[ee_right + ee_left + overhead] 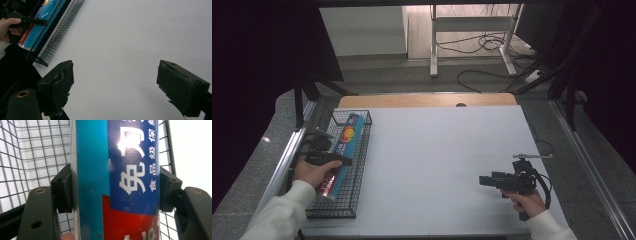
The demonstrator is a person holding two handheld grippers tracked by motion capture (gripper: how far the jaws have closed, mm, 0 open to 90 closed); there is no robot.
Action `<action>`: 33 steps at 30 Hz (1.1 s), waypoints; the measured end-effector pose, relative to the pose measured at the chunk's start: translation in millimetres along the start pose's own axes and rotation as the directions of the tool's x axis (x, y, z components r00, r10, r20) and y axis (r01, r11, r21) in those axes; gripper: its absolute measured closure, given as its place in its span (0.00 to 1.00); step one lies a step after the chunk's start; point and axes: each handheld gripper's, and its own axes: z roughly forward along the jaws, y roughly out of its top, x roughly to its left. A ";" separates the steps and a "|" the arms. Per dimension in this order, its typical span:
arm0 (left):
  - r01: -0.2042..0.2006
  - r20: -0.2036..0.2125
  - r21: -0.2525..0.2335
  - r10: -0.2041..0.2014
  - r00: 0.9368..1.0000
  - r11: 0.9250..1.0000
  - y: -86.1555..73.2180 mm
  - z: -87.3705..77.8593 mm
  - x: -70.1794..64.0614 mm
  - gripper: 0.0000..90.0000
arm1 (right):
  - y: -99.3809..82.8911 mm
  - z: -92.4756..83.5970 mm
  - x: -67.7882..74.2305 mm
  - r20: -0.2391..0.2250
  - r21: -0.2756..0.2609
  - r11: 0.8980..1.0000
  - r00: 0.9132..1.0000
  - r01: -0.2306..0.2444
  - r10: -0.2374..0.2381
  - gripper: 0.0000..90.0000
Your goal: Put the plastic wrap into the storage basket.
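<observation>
From above, the left gripper (333, 159) held the box (343, 147) inside the basket (360, 165). Up close, its jaws were clamped on the box's sides. The right gripper (115, 87) hovered over the table (125, 37), jaws wide apart.

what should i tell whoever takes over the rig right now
Left gripper: fingers shut on the box, a long blue, teal and red carton, gripped across its width.
Right gripper: open, holding nothing, over bare table at the right.
The box lies lengthwise in the wire basket at the table's left edge.
Done: box gripped. Whether it is going in or coming out cannot be told from here.
Left: likely either lift the box out or let go of it; the right gripper is free to help.
</observation>
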 end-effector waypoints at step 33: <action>0.007 0.028 -0.135 -0.003 1.000 0.991 -14.0 -14.4 -9.5 0.13 | -4.4 -1.7 -1.0 -0.004 -0.001 1.000 1.000 0.006 -0.006 0.16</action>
